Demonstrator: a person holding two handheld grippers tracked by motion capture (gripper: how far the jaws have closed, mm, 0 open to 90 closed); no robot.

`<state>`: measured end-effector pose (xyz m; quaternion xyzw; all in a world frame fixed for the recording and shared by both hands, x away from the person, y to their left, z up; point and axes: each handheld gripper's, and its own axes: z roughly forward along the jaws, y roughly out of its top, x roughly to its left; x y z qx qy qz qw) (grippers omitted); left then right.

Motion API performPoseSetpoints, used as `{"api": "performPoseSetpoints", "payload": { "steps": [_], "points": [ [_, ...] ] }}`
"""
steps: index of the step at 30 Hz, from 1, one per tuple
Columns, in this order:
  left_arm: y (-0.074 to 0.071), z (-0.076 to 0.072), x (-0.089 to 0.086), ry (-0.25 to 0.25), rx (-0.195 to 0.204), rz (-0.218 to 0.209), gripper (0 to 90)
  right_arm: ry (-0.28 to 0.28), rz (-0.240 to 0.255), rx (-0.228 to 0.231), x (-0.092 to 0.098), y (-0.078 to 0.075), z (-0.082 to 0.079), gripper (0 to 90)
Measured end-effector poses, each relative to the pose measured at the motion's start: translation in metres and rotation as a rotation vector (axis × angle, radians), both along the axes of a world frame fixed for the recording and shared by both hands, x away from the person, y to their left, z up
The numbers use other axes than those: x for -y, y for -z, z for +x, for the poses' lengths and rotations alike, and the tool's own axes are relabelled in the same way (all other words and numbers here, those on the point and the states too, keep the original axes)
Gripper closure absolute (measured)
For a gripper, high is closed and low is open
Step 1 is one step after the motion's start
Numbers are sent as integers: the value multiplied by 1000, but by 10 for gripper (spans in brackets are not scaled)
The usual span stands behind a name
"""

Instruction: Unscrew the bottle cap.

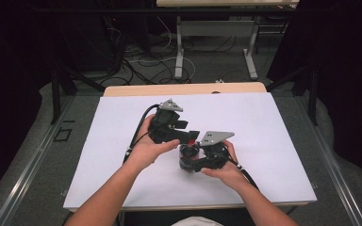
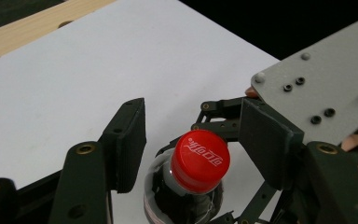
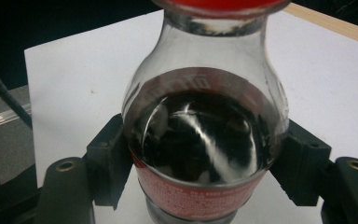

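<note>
Gripping bottle (image 3: pixel 205 135), right claw (image 3: pixel 205 163), red cap (image 2: pixel 200 161)

High view overhead, gripper views close, sharing bottle (image 2: pixel 186 186)

I see a table (image 1: pixel 122 90) with a light wooden top, covered by a white sheet (image 1: pixel 245 122). A cola bottle (image 1: pixel 188 157) apparently stands on the sheet.

White script lettering, a Coca-Cola-style logo, runs across the top of the red cap (image 2: pixel 200 160) of the bottle (image 3: pixel 204 140), reading toward 4 o'clock in the left gripper view. The bottle's red label (image 3: pixel 191 198) carries small white print, too fine to read.
</note>
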<state>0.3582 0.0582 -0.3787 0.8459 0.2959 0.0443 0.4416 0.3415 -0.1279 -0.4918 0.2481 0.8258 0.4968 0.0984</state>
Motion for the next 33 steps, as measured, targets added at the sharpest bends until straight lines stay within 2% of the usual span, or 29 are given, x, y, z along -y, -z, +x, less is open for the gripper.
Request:
{"api": "performPoseSetpoints", "payload": {
  "steps": [1, 4, 8, 9, 11, 13, 15, 16, 17, 19, 22, 23, 24, 25, 28, 30, 31, 33],
  "points": [
    [0, 0, -2, 13, -9, -1, 428, -15, -6, -6, 1, -1, 0, 296],
    [4, 2, -7, 64, -5, 2, 434, -11, 3, -3, 1, -1, 1, 296],
    [9, 3, -7, 84, 8, -2, 439, -11, 12, -8, 1, -1, 1, 296],
    [10, 3, -7, 90, 8, 12, 447, -17, 8, -3, 2, -1, 1, 296],
    [12, 4, -7, 91, 15, -1, 482, -16, 13, -8, 1, -1, 0, 297],
    [12, 5, -6, 99, 7, 6, 489, -15, 12, -7, 1, -1, 0, 297],
    [13, 4, -4, 93, 16, -3, 504, -25, -7, -9, 2, -2, 0, 297],
    [12, 5, -4, 103, 8, 8, 504, -25, -7, -9, 2, -2, 0, 297],
    [14, 5, -3, 96, 23, -1, 506, -21, 0, -3, 1, -1, 0, 297],
    [15, 5, -1, 88, 14, -10, 507, -21, 1, -4, 1, -1, -1, 297],
    [18, 6, 2, 82, 7, -20, 546, -25, -15, -9, 0, -1, -2, 297],
    [18, 6, 3, 80, 9, -20, 573, -14, -4, -1, -1, 0, -2, 297],
    [18, 6, 4, 76, -1, -25, 612, -14, -12, 3, -1, 0, -2, 297],
    [17, 5, 5, 83, -15, -15, 612, -14, -12, 3, -1, 0, -2, 297],
    [17, 1, 9, 15, -3, -5, 632, -7, -14, -2, -2, 1, -2, 297],
    [16, -1, 12, -37, -28, 6, 634, 0, -14, 4, -2, 1, -2, 297],
    [14, -3, 14, -94, -40, 26, 635, -5, -30, 7, -1, 1, -1, 297],
    [14, -3, 15, -112, -51, 30, 637, 4, -32, 16, -2, 2, -1, 297]
  ]
}}
